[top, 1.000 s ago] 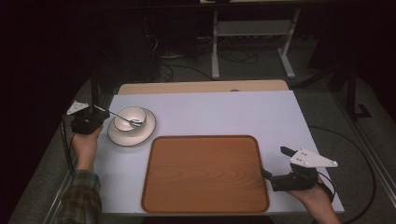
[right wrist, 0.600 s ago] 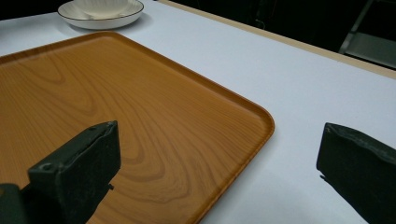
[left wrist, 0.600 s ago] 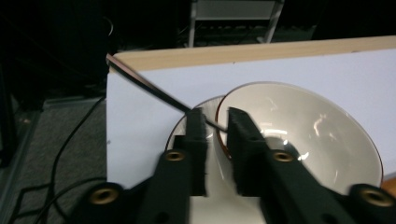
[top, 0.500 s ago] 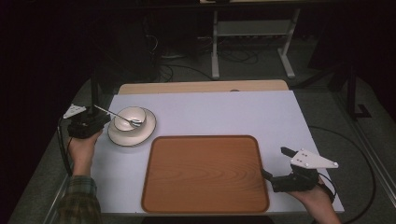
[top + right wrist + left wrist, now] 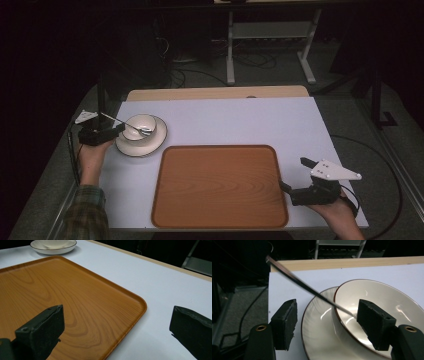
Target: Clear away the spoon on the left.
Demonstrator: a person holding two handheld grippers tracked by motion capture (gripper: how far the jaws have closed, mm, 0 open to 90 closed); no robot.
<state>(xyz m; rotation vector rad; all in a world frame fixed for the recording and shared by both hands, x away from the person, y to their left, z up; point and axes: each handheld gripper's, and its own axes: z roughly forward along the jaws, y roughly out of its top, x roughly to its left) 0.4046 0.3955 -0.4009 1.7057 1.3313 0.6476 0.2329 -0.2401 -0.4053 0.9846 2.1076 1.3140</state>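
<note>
A cream bowl (image 5: 139,125) sits on a cream plate (image 5: 150,145) with a dark rim at the table's left. A metal spoon (image 5: 112,119) rests in the bowl, its handle sticking up to the left. My left gripper (image 5: 119,131) is open at the plate's left edge. In the left gripper view, one jaw of my left gripper (image 5: 329,325) stands over the bowl (image 5: 387,297) and the other over the table beside the plate (image 5: 317,340), with the spoon (image 5: 307,288) handle passing above the gap. My right gripper (image 5: 294,173) is wide open with nothing in it, at the wooden tray's (image 5: 220,185) right edge.
The tray (image 5: 50,290) lies at the front middle of the white table (image 5: 250,120). In the right gripper view, the right gripper (image 5: 117,320) straddles the tray's corner, with the plate (image 5: 53,248) far off. Cables and a metal stand lie on the floor beyond.
The left hand and its gripper have shifted slightly beside the plate. The right gripper has stayed where it was.
</note>
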